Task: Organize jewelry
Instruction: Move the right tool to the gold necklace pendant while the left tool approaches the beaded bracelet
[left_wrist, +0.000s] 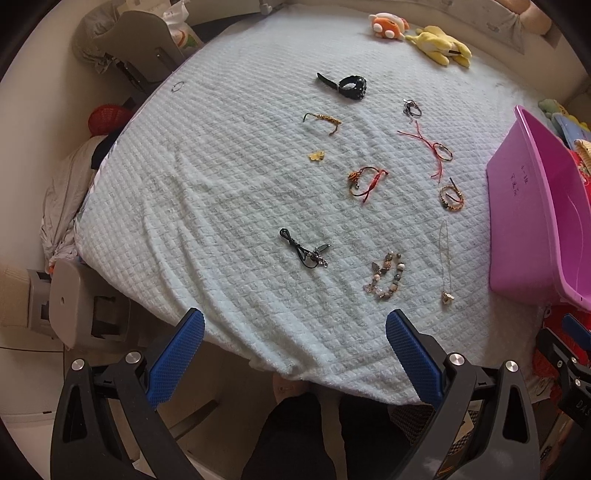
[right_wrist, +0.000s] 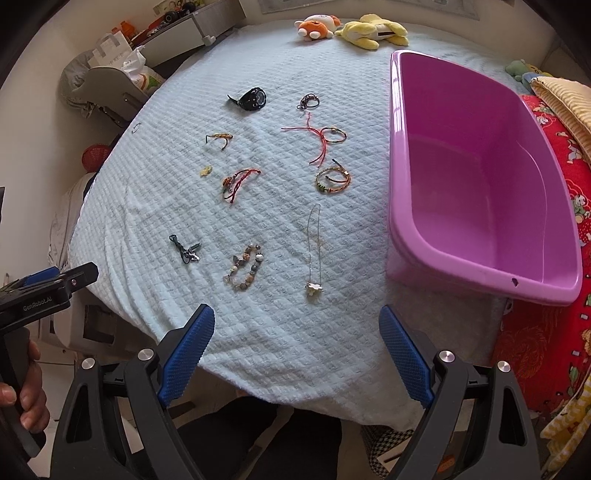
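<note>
Basin: a purple plastic basin (right_wrist: 480, 177) is set on the blanket (right_wrist: 280, 325), nothing seen inside.
Jewelry: beaded bracelet (right_wrist: 245, 271), pendant necklace (right_wrist: 314, 251), black watch (right_wrist: 253, 99) (all outside the basin) are spread left of it.
Left gripper (left_wrist: 294, 356): jaws held apart, empty.
Right gripper (right_wrist: 296, 352): jaws held apart, empty.

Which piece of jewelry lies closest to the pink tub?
The thin chain necklace with the pale flower pendant, stretched out straight beside the pink tub. The beaded bracelet and black cord pendant lie farther left.
</note>
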